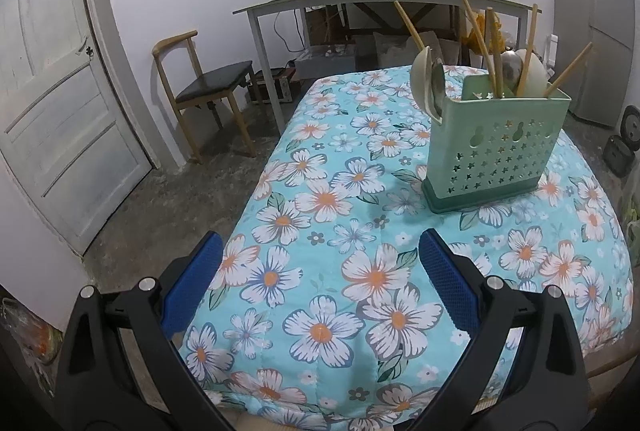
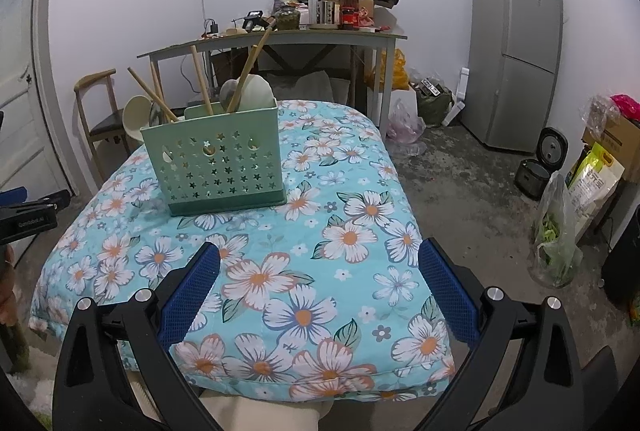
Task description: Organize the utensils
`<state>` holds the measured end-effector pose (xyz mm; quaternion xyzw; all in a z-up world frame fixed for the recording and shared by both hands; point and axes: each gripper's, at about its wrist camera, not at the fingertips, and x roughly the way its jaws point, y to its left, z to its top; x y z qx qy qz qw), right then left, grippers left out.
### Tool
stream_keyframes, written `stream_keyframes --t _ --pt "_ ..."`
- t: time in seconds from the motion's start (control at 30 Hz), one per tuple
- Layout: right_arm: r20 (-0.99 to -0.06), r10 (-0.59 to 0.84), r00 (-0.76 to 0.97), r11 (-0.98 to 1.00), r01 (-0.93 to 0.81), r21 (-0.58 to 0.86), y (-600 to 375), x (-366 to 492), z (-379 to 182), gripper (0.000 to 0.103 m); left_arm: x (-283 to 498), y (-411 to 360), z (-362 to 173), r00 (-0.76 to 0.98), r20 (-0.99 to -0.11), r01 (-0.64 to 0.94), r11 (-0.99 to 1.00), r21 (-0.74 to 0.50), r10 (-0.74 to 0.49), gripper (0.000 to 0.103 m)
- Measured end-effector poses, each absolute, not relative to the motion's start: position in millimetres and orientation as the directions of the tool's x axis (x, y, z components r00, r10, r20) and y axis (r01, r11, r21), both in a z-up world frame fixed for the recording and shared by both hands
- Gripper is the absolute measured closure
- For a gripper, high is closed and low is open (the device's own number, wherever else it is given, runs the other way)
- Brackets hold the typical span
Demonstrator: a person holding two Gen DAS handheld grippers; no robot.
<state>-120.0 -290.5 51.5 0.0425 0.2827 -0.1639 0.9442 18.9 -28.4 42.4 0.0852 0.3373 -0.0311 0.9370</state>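
A green perforated utensil holder (image 1: 496,147) stands upright on the floral quilt-covered table (image 1: 320,231); it also shows in the right wrist view (image 2: 218,159). Wooden chopsticks (image 1: 496,51) and pale spoons (image 1: 428,83) stick out of its top, also seen in the right wrist view as chopsticks (image 2: 200,79) and spoons (image 2: 256,91). My left gripper (image 1: 320,247) is open and empty over the near part of the quilt. My right gripper (image 2: 320,255) is open and empty near the front edge. The left gripper's body shows at the left edge of the right wrist view (image 2: 28,215).
A wooden chair (image 1: 200,87) stands left of the table. A cluttered grey desk (image 2: 280,39) lines the back wall. A silver fridge (image 2: 516,51) stands at right, with bags (image 2: 556,235) and a rice cooker (image 2: 536,175) on the floor. A white door (image 1: 52,103) is at left.
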Motion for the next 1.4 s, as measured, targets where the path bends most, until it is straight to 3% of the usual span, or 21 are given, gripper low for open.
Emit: stream_keyframes --t 0.4,0.6,0.9,1.4 --pt "-0.534 -0.279 0.798 0.941 0.339 0.015 -285 -128 48 0.006 9 -25 34 0.793 -0.609 0.115 0.983 0.145 -0.003 0.008" --pt "-0.532 -0.273 0.801 0.935 0.352 0.049 -276 -131 52 0.006 1 -3 35 0.836 -0.529 -0.004 0.967 0.253 0.142 0.008" --pt "-0.537 -0.273 0.799 0.932 0.358 0.060 -284 -127 60 0.006 -5 31 54 0.785 -0.559 -0.207 0.963 0.172 0.268 0.008" --pt "-0.540 -0.252 0.803 0.945 0.324 0.040 -288 -131 57 0.006 -28 20 55 0.777 -0.571 -0.202 0.964 0.171 0.264 0.008"
